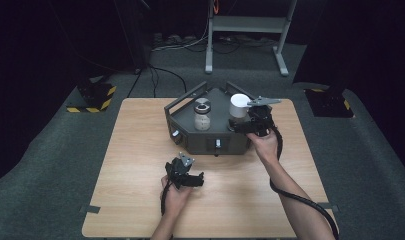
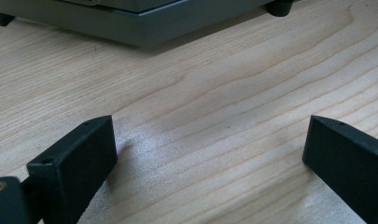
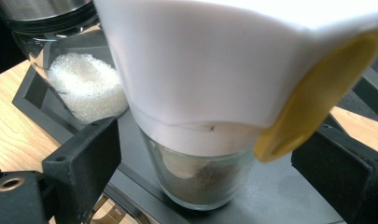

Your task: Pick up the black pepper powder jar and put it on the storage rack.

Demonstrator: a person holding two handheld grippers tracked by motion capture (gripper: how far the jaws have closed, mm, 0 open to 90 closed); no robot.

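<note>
A dark grey angular tray (image 1: 190, 137) stands at the back middle of the wooden table (image 1: 140, 165). Two jars stand on it. The left jar (image 1: 202, 116) has a metal lid and holds white granules (image 3: 84, 84). The right one is a glass jar (image 3: 200, 179) with a tall white cap (image 1: 239, 104) (image 3: 214, 65) and a yellow tab (image 3: 317, 93). My right gripper (image 1: 240, 124) (image 3: 210, 135) is open, its jaws on either side of this jar with gaps showing. My left gripper (image 1: 201, 180) (image 2: 210, 140) is open low over bare wood in front of the tray (image 2: 144, 28).
A metal frame stand (image 1: 245, 25) is on the floor behind the table. Black blocks with yellow-black stripes (image 1: 92, 97) sit at the far left and far right (image 1: 330, 102). A cable (image 1: 300, 200) trails along the right forearm. Grey floor surrounds the table.
</note>
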